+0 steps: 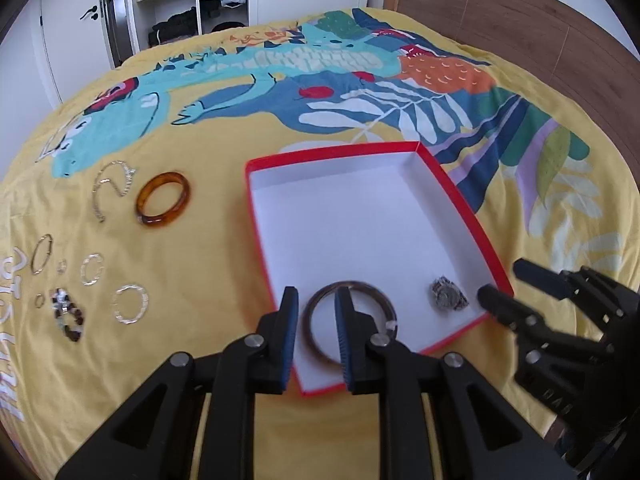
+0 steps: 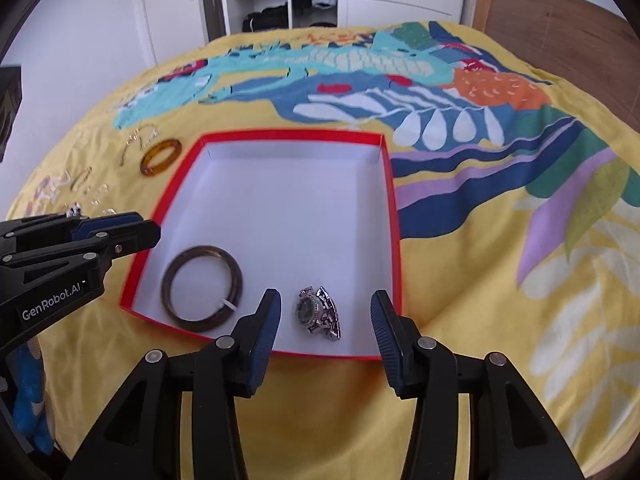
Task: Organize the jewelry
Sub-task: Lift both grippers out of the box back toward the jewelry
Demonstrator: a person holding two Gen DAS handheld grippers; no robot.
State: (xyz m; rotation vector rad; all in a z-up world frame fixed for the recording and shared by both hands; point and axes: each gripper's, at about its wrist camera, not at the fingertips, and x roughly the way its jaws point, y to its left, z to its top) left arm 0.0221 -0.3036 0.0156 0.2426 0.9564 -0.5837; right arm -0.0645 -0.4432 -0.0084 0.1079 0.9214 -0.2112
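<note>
A red box with a white inside [image 1: 328,204] [image 2: 280,184] lies on the bed. In it lie a dark brown bangle [image 1: 384,304] [image 2: 172,276] and a silver watch [image 1: 448,298] [image 2: 318,314]. My left gripper [image 1: 318,300] [image 2: 116,226] is open and empty over the box's near left edge, above the bangle, apart from it. My right gripper [image 2: 326,308] [image 1: 504,284] is open and empty at the box's near right edge, its fingers on either side of the watch without touching it. An amber bangle [image 1: 163,199] [image 2: 161,157] lies left of the box.
Left of the box, on the yellow patterned bedspread [image 1: 200,360], lie a silver chain [image 1: 112,188], several silver hoops and rings [image 1: 130,304], and a dark beaded bracelet [image 1: 66,314]. A wooden headboard [image 1: 540,24] is at the right, an open wardrobe [image 1: 188,0] behind.
</note>
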